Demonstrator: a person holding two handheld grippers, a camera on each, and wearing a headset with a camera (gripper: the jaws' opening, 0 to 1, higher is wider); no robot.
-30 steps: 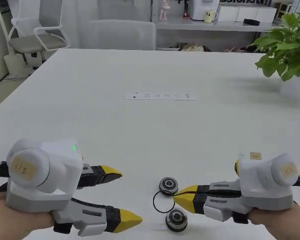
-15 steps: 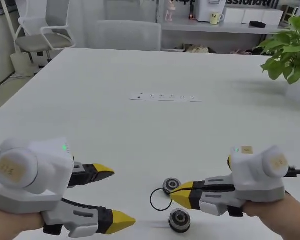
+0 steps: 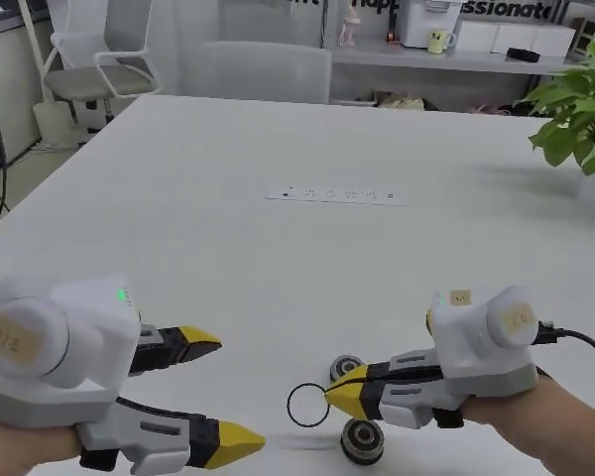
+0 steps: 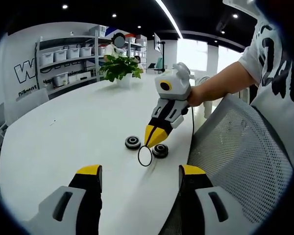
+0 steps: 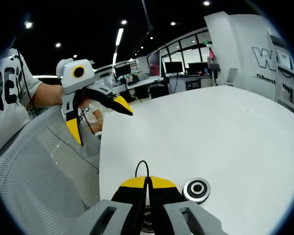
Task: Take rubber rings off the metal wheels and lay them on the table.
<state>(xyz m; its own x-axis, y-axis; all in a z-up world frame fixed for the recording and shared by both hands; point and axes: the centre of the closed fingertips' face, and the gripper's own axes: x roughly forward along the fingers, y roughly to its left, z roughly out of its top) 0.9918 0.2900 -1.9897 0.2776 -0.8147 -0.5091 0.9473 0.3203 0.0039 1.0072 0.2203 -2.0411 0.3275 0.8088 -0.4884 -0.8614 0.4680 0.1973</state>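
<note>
The right gripper has its jaws pinched together on a black rubber ring, low over the near edge of the white worktop. Just right of the ring sit the far metal wheel and the near metal wheel. The left gripper hovers to the left, jaws apart.

We took the head view from above and behind both grippers, facing forward and down along the white table, close enough that the left gripper and right gripper sat at its lower edge. The left gripper view looked low across the tabletop, out between its own spread jaws, at the right gripper. The right gripper view faced back toward the left gripper. All three views shared the rubber ring pinched in the right gripper's closed jaws and the metal wheels beside it.
</note>
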